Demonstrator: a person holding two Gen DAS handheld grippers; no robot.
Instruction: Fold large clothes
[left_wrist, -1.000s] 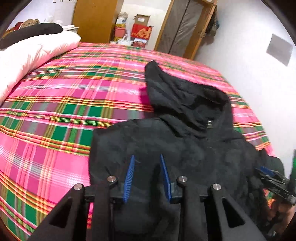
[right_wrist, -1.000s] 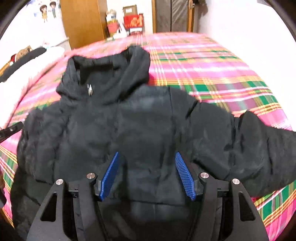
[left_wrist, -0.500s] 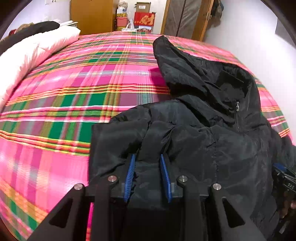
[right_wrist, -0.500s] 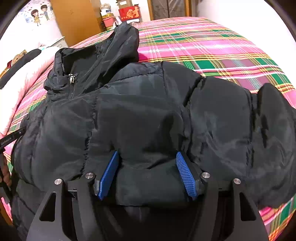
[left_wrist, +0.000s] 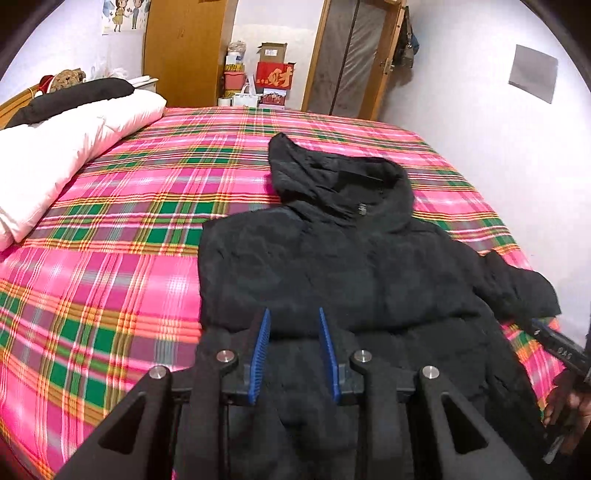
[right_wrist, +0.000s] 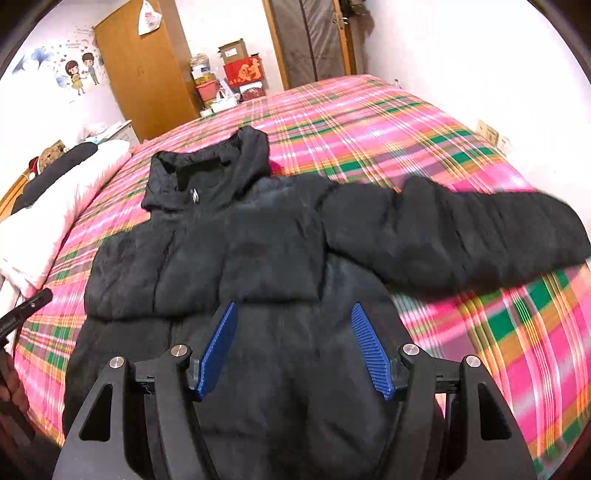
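White pillow (left_wrist: 70, 147) at far left of the bed (left_wrist: 147, 206), plaid pink-green cover. Black hooded jacket (left_wrist: 332, 266) lies front-up on the bed's right half, hood (left_wrist: 332, 177) toward the far wall, zipper pull (left_wrist: 361, 209) at the collar. Left hand-held gripper (left_wrist: 293, 347) over the jacket's lower left part, jaws narrowly parted, nothing between the blue pads. Right hand-held gripper (right_wrist: 295, 350) over the lower front of the jacket (right_wrist: 240, 251), jaws wide apart, holding nothing. One sleeve (right_wrist: 461, 236) stretches out to the right across the cover.
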